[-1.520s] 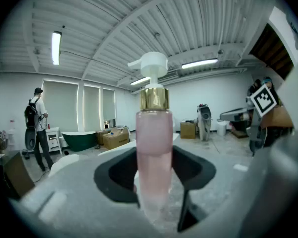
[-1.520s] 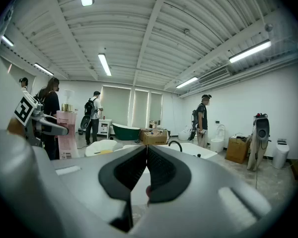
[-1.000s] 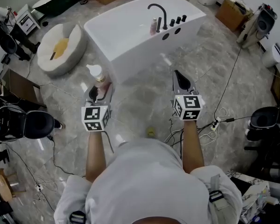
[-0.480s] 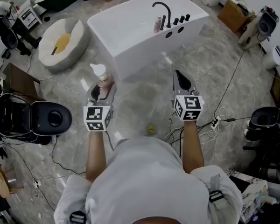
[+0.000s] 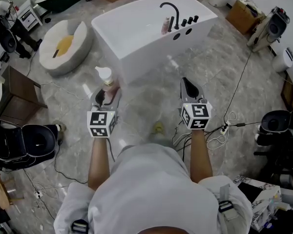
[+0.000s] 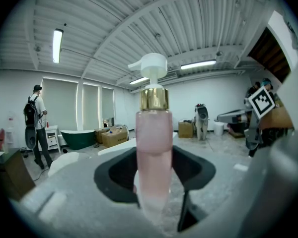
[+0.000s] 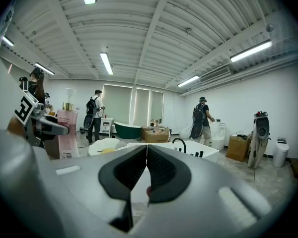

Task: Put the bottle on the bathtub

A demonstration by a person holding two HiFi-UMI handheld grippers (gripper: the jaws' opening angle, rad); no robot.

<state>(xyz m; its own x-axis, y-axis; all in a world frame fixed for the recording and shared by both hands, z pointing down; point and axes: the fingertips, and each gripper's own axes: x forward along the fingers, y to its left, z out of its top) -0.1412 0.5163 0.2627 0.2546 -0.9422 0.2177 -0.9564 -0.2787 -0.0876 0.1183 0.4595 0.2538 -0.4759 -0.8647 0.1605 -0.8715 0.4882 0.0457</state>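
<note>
Bottle (image 6: 154, 148) stands upright, pinched low on its smooth pink body by my left gripper's (image 5: 105, 92) jaws; likely rigid, slippery, top-heavy at the pump; right gripper's (image 5: 186, 83) jaws pressed together.

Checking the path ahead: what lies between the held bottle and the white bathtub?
Only bare grey floor, as the head view shows, between the bottle and the bathtub.

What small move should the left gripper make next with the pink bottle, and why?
Probably move forward to the white rectangular bathtub. The left gripper holds the pink pump bottle upright, yet the tub's flat rim beside the black curved faucet lies well ahead of it.
</note>
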